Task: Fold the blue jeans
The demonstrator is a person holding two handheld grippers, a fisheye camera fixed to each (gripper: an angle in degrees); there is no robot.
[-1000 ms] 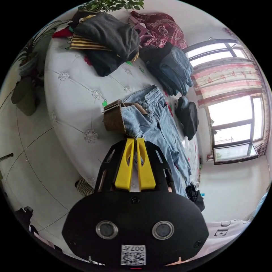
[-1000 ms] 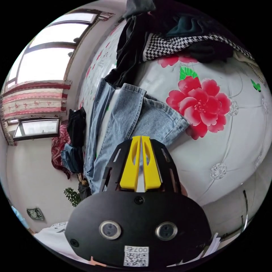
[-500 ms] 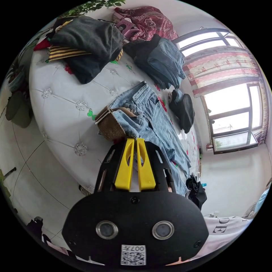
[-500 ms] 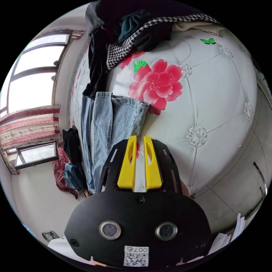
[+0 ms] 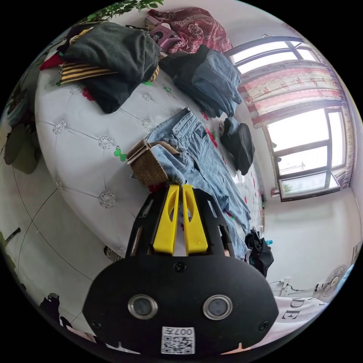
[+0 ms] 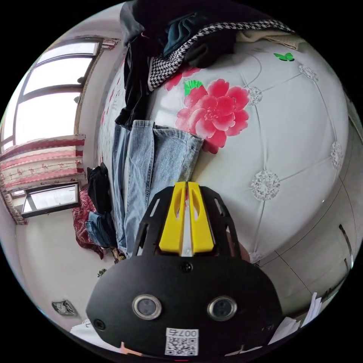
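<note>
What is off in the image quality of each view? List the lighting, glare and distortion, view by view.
Left gripper view: the window is blown out white, and the fisheye bows the bed into a dome while the blue jeans stay sharp. Right gripper view: the window is also overexposed, the red flower print is crisp, and the dark clothes pile loses detail near the black rim.

Yellow-jawed right gripper (image 6: 186, 184) closed at the quilt's red peony print (image 6: 213, 113)

Light blue denim jeans (image 6: 151, 166) lie flat beside the peony; a houndstooth garment (image 6: 196, 41) is heaped beyond it.
</note>
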